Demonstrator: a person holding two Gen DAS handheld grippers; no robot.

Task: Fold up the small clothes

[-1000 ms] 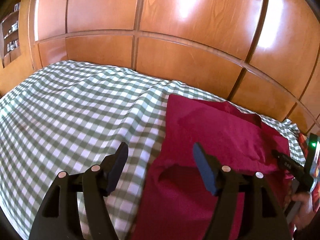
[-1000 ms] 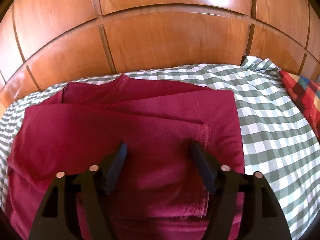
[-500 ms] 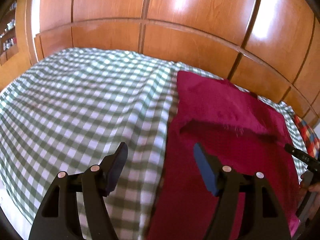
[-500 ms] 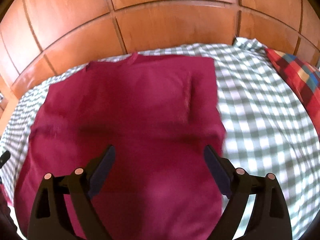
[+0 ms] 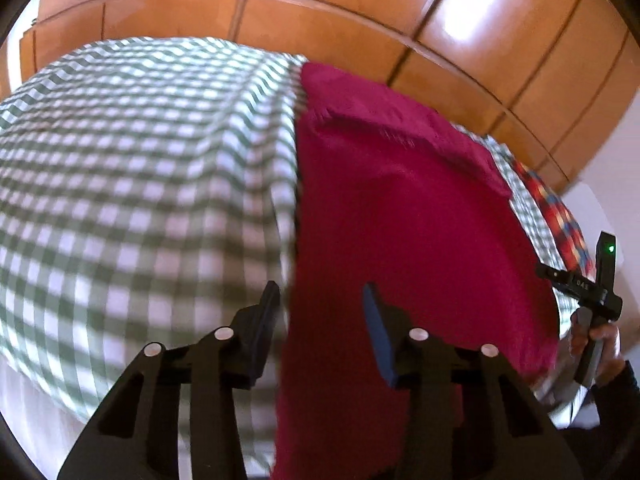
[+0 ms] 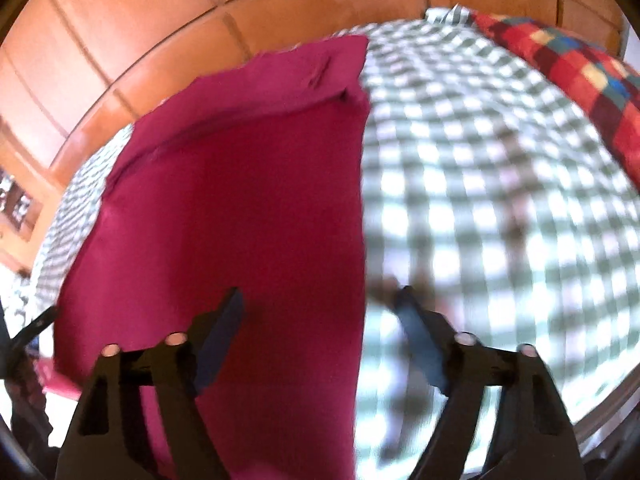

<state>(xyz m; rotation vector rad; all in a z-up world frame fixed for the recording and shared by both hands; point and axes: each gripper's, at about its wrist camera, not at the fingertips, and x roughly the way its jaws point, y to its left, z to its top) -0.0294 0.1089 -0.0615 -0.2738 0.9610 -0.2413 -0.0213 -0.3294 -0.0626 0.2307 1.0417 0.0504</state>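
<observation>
Two hand-held grippers hung over a bed (image 5: 120,168) covered with a green and white checked sheet, in front of a wooden panelled wall (image 5: 360,12). On the sheet lay the crimson garment (image 5: 392,216), spread long, with its far part already folded over itself and its near end hanging at the bed's front edge. A checked red cushion (image 6: 568,60) lay at the far right of the bed.

A second earlier both cameras looked closely at the far, folded part; now both hand-held grippers had come back toward the near end, so the whole length of the garment was in sight. I judged that the side folds were finished and that the next step was to take the near corners and fold the garment lengthwise.

The left hand-held gripper (image 5: 320,316) stood across the left edge of the cloth, its jaws closing, with the edge between them but not yet pressed. The right hand-held gripper (image 6: 320,320) stood across the right edge, its jaws also closing and wider apart, holding nothing. Both pictures were blurred by motion.
</observation>
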